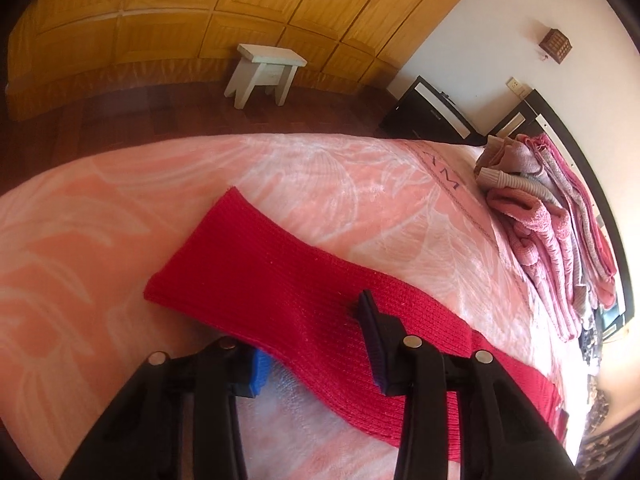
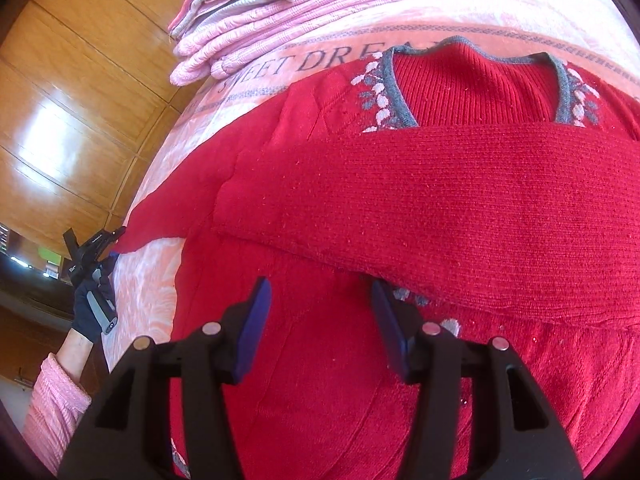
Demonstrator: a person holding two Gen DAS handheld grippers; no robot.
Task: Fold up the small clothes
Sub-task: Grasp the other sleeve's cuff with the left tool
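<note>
A red knitted sweater (image 2: 400,360) with a grey-trimmed neckline lies flat on the pink blanket (image 2: 360,40). One sleeve (image 2: 440,208) is folded across its chest. My right gripper (image 2: 320,292) hovers open just over the sweater's body, below that folded sleeve. The other sleeve (image 1: 256,280) stretches out over the blanket (image 1: 80,240) in the left wrist view. My left gripper (image 1: 314,324) is open and straddles this sleeve: the blue pad sits at the sleeve's near edge, the other finger rests on top. In the right wrist view a gloved hand (image 2: 90,304) holds the left gripper (image 2: 96,248) at the bed's left side.
A stack of folded pink and grey clothes (image 1: 552,232) (image 2: 288,8) sits near the headboard. Beyond the bed's far edge are a white stool (image 1: 266,76), a wooden wardrobe (image 1: 160,20) and a dark nightstand (image 1: 428,112).
</note>
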